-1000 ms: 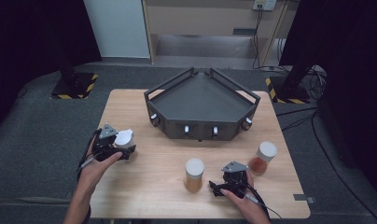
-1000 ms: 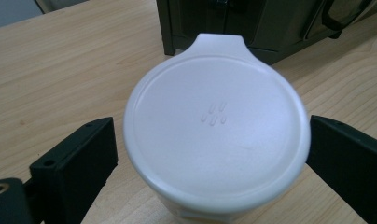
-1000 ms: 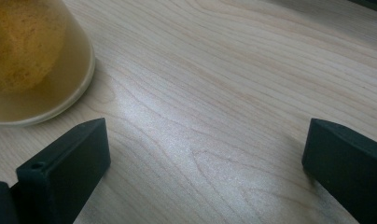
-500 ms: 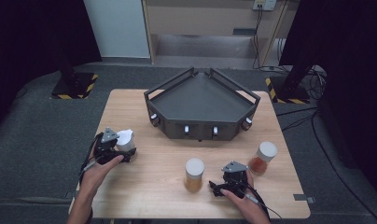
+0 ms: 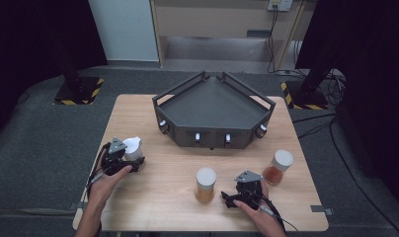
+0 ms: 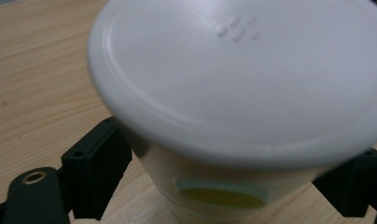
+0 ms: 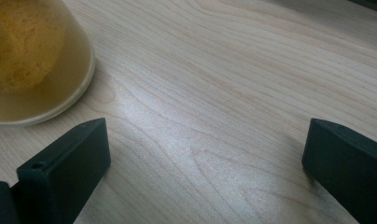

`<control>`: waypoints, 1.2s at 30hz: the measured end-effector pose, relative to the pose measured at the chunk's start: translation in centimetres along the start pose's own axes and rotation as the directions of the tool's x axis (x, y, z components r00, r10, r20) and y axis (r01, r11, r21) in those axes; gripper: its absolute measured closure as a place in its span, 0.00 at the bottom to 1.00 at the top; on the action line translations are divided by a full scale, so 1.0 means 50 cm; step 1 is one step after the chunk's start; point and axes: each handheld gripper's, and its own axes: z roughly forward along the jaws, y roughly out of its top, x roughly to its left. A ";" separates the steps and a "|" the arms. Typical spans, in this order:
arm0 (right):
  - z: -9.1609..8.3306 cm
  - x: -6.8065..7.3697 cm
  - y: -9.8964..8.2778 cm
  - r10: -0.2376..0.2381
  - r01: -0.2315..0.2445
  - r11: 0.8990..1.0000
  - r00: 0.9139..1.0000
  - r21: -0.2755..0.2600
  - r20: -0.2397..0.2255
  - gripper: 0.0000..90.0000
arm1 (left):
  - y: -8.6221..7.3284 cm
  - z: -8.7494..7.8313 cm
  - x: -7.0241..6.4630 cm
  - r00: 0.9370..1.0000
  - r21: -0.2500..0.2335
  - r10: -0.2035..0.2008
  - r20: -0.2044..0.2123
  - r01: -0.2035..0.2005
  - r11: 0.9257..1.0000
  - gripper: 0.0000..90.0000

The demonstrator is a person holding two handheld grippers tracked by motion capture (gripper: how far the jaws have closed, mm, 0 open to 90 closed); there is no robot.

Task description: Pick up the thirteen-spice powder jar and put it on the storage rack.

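A white-lidded jar [image 5: 132, 147] with a yellowish fill stands at the table's left, and its lid [image 6: 242, 70] looms close in the left gripper view. My left gripper [image 5: 135, 163] [image 6: 224, 186] has just been closing its jaws around this jar, and both black pads now touch its wall below the lid. My right gripper [image 5: 230, 199] [image 7: 205, 154] rests low on the wood near the front edge, jaws wide apart with bare table between them. An orange-filled jar [image 5: 205, 185] [image 7: 32, 60] stands just to its left, apart from the jaws.
A dark angular tray [image 5: 212, 106] with low rails stands at the back middle of the wooden table [image 5: 168, 177]. A third jar [image 5: 279, 168] with reddish contents and a white lid stands at the right, beside my right hand.
The left gripper has edged in around the white-lidded jar, and the jar now sits deeper between its jaws. The right gripper and the other two jars have kept still.
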 end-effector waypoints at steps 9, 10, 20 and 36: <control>0.000 0.000 0.000 0.000 0.000 1.000 1.000 0.001 -0.001 0.01 | 0.001 0.003 0.001 1.000 -0.011 -0.003 0.006 0.003 1.000 0.26; 0.000 0.000 0.000 0.000 0.000 1.000 1.000 0.001 -0.001 0.01 | 0.003 0.004 0.000 1.000 -0.008 0.004 0.007 -0.004 1.000 0.28; 0.000 0.000 0.000 0.000 0.000 1.000 1.000 0.001 -0.001 0.01 | 0.014 0.002 -0.016 0.999 0.004 0.043 -0.010 -0.043 0.999 0.32; 0.000 -0.001 0.000 0.001 -0.001 1.000 1.000 0.001 -0.001 0.01 | 0.058 -0.017 -0.026 0.995 0.012 0.094 0.034 -0.095 0.995 0.33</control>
